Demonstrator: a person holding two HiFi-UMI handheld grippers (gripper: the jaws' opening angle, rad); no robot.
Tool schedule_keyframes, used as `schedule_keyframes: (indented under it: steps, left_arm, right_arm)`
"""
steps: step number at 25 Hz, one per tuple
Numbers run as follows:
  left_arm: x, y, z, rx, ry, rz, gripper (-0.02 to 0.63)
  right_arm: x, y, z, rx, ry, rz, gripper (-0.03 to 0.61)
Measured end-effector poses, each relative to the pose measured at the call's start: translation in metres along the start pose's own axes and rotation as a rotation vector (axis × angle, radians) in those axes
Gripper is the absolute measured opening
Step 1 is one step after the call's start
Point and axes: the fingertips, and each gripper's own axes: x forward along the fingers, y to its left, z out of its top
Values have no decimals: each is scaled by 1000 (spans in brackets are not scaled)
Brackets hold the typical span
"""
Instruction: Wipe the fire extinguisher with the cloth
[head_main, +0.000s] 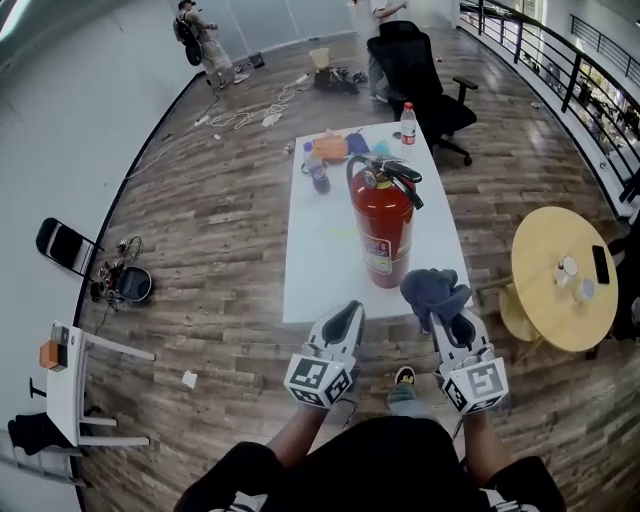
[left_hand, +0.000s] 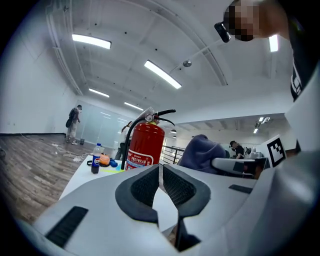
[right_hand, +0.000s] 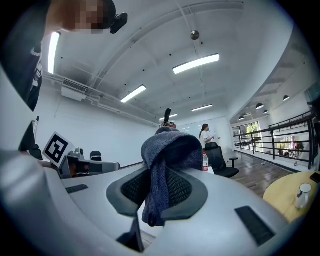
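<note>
White tabletop (head_main: 320, 270) carried extinguisher (head_main: 382, 225), upright toward our edge, likely for easy reach. We pinched cloth (head_main: 432, 290) in right hand-held gripper (head_main: 452, 318), bunched ahead of jaws, ready for wiping. Left hand-held gripper (head_main: 343, 312) pressed together, empty.

Right tongs (right_hand: 159, 176) level, jaws clamped on blue-grey cloth (right_hand: 170, 150). Cloth bunched like hood above pads, tail hanging below between them. Black top of fire extinguisher (right_hand: 167, 114) pokes above cloth, rest hidden. Red-capped bottle (right_hand: 205, 161) just right of cloth, black office chair (right_hand: 221, 161) beyond. Person (right_hand: 205, 135) standing far back. Left tongs (right_hand: 100, 166) alongside at left. Round wooden tabletop (right_hand: 280, 198) lower right, white cup (right_hand: 301, 195) on it.
</note>
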Motion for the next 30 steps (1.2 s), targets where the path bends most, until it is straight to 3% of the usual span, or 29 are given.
schedule_keyframes:
  steps: [8, 12, 16, 19, 23, 25, 30]
  left_arm:
    - [81, 24, 11, 40, 37, 50, 46]
    - [97, 38, 10, 48, 58, 77, 46]
    - [109, 55, 10, 37, 65, 93, 46]
    - [115, 65, 17, 34, 53, 65, 46]
    - [113, 75, 22, 41, 45, 16, 46]
    - [113, 79, 24, 41, 37, 1, 46]
    - [112, 87, 25, 28, 27, -19, 46]
  right_arm:
    - [60, -64, 9, 47, -28, 77, 71]
    - [92, -62, 16, 71, -58, 151, 71]
    - [137, -45, 34, -31, -66, 205, 71]
    - [152, -51, 38, -92, -77, 184, 71]
    - [157, -90, 39, -37, -69, 65, 71]
    - [158, -81, 43, -50, -69, 95, 71]
    - [153, -10, 45, -129, -77, 187, 71]
